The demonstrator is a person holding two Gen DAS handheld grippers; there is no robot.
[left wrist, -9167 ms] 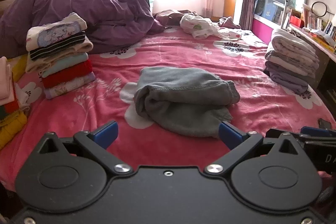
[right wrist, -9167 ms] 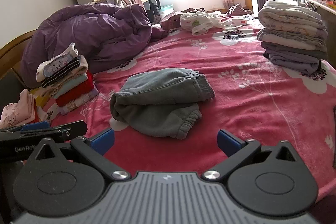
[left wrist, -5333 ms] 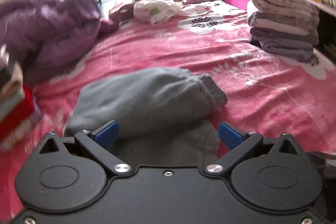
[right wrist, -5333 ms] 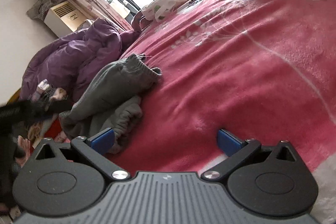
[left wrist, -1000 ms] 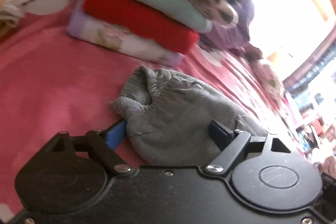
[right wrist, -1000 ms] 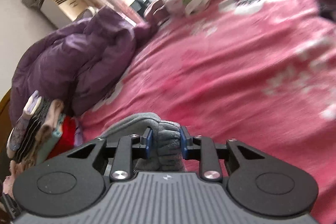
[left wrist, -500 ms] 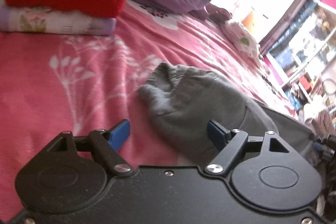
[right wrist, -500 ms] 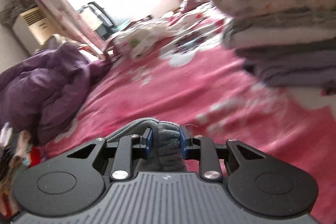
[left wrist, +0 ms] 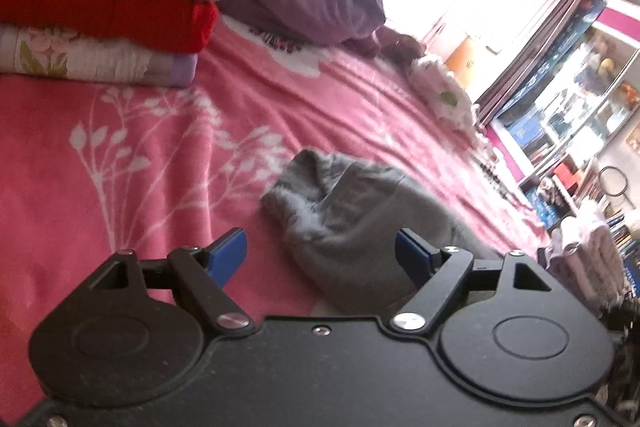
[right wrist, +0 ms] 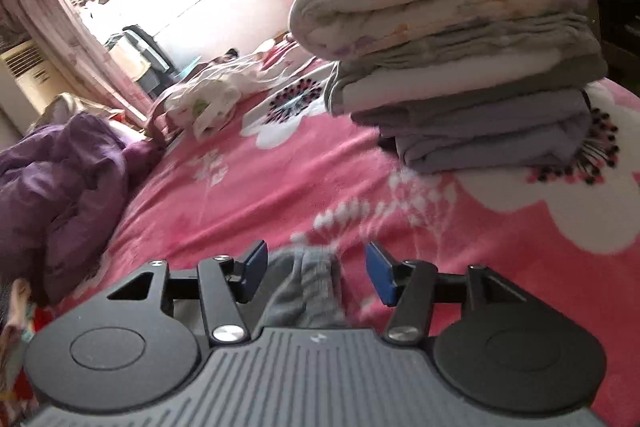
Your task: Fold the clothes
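Grey sweatpants (left wrist: pixel 352 223) lie stretched out on the pink floral blanket (left wrist: pixel 140 155). My left gripper (left wrist: pixel 320 253) is open, low over one end of them, with the cloth between its blue fingertips (left wrist: pixel 230 247) and not pinched. In the right wrist view the other end, a ribbed cuff (right wrist: pixel 316 279), lies between the parted fingers of my right gripper (right wrist: pixel 316 269), which is open.
A stack of folded clothes (left wrist: pixel 104 7) stands at the left. A taller folded stack (right wrist: pixel 472 67) stands just ahead and right of my right gripper. A purple duvet (right wrist: pixel 56 195) and loose white clothes (right wrist: pixel 208 99) lie farther back. Shelves (left wrist: pixel 568 131) line the bed's far side.
My right gripper was shut on the grey cuff and has opened, letting it go near the right-hand stack. My left gripper stays open over the other end and has shifted slightly.
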